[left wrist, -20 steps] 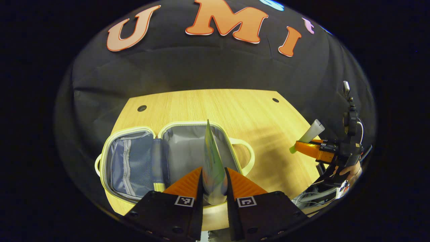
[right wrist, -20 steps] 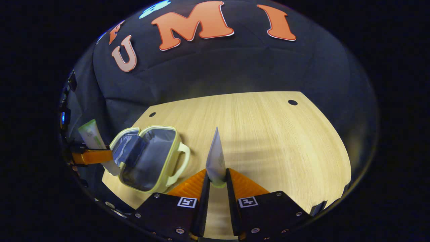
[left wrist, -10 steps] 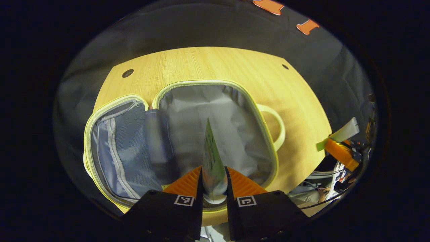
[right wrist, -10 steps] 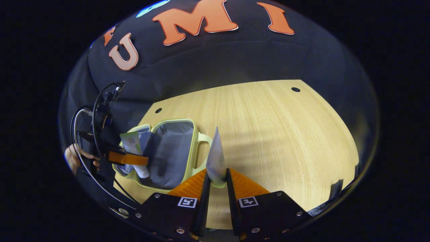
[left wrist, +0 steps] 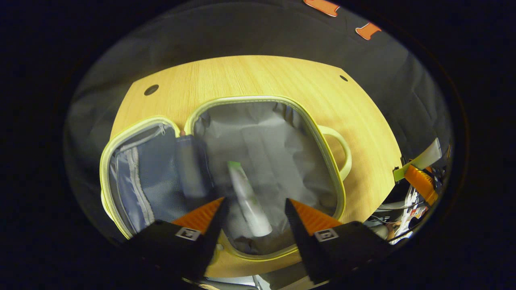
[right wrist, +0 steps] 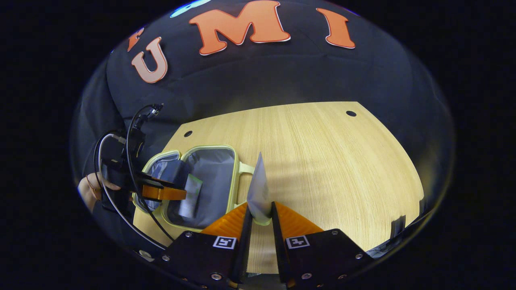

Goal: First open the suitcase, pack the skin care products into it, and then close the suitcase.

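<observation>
Left claw released, fingers spread above the open suitcase. A green-capped tube lies between them in the grey main compartment, touching neither finger. Right claw clenched on a second tube, edge-on, over the wooden table just right of the suitcase handle.

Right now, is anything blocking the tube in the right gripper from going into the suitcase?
Nothing visible does. The suitcase lies open, and bare table separates it from the tube in the right gripper.
</observation>
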Demonstrator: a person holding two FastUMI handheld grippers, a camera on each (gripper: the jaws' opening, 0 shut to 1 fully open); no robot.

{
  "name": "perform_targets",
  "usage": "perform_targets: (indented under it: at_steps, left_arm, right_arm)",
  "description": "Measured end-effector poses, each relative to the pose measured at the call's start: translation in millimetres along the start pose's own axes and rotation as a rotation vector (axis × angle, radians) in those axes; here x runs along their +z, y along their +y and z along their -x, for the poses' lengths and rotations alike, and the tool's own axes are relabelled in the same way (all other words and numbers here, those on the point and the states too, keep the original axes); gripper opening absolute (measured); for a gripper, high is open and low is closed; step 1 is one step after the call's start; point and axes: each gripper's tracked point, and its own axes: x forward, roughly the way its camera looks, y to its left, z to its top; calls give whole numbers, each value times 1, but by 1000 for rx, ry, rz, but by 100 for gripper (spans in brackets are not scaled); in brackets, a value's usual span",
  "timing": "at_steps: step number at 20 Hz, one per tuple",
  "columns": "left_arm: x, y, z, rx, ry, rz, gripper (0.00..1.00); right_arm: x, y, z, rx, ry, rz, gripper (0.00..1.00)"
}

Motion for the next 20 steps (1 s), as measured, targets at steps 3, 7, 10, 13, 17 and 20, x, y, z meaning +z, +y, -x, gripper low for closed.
perform_targets:
  at_steps: [3,7,10,13,17,20]
  left_arm:
    - [8,0,27,-24,-118,18,97]
    - [10,25,84,-31,-309,123,96]
    - [-2,65,130,33,-417,192,97]
    - [-29,115,186,123,-498,257,97]
    - [-77,171,268,192,-515,361,97]
    - [-113,200,301,219,-502,419,97]
  right_arm:
    - [13,16,-4,34,8,30,31]
    - [31,53,-15,126,58,88,31]
    - [34,98,-31,229,155,94,31]
    - [20,132,-60,288,278,101,31]
    - [-33,141,-99,262,482,109,31]
    - [-63,133,-119,199,551,133,31]
